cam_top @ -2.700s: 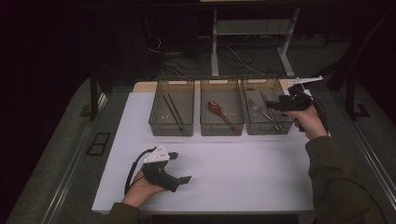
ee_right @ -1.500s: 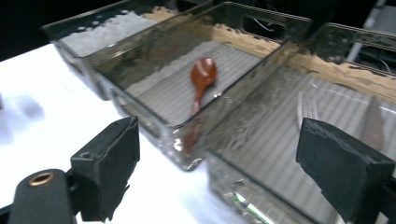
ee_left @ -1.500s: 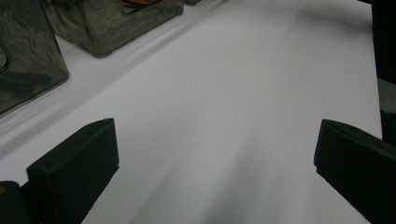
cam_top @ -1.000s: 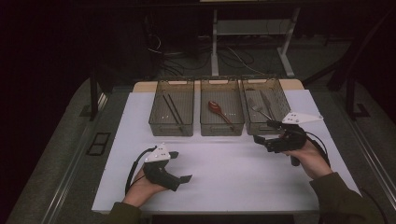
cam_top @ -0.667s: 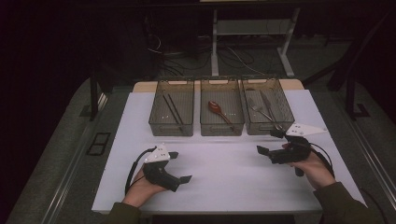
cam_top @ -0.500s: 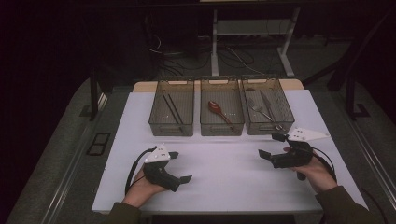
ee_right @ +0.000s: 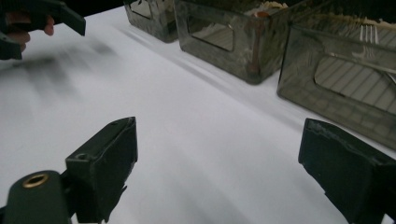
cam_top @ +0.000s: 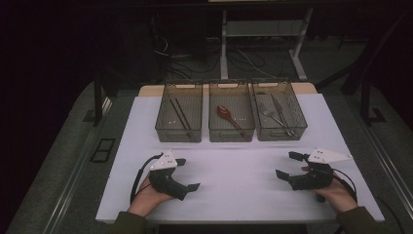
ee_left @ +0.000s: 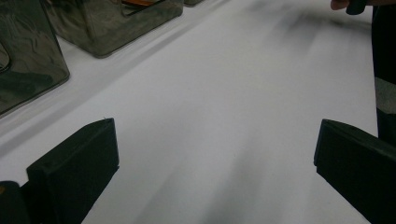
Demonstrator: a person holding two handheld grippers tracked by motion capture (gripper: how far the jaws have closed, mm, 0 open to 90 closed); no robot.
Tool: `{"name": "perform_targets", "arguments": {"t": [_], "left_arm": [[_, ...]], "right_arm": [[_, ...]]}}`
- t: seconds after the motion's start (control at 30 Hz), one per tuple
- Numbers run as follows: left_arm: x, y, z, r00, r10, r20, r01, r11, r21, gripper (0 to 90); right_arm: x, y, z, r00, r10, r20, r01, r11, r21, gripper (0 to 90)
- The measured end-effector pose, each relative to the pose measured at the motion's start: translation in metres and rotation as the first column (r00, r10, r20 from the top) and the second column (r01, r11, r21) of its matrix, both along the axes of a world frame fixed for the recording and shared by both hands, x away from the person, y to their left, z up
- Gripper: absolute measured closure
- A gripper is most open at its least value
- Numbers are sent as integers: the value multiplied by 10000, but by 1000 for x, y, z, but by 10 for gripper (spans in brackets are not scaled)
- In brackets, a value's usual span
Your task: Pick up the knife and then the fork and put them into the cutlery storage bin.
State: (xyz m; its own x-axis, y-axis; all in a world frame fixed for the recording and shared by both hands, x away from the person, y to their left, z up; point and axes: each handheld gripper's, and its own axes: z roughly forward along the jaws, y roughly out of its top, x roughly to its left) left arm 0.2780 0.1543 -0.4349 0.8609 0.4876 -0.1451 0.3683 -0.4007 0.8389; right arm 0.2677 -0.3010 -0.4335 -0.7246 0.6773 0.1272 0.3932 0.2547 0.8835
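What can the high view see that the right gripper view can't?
High view: the chopsticks and the right hand. Right gripper view: a close look between the right claw's open jaws, down at the white sheet. Both: the three bins, the fork and the left claw.

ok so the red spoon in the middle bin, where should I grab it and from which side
Probably by the handle, coming straight down from above. The red spoon lies flat and slanted in the middle bin, bowl toward the far left, slim handle running to the near right. The bin's walls block any sideways approach, and the handle suits the open right gripper better than the rounded bowl.
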Motion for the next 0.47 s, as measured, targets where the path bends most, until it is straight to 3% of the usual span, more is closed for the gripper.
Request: {"name": "perform_targets", "arguments": {"t": [0.2, 0.47], "left_arm": [[0, 0, 0, 10000, 5, 18, -5, 10000, 23, 0], [0, 1, 0, 10000, 2, 47, -3, 10000, 85, 0]], "right_arm": [[-8, -9, -6, 9997, -155, -190, 160, 9995, 287, 110], [-8, -7, -9, 9996, -92, -259, 96, 9998, 154, 110]]}}
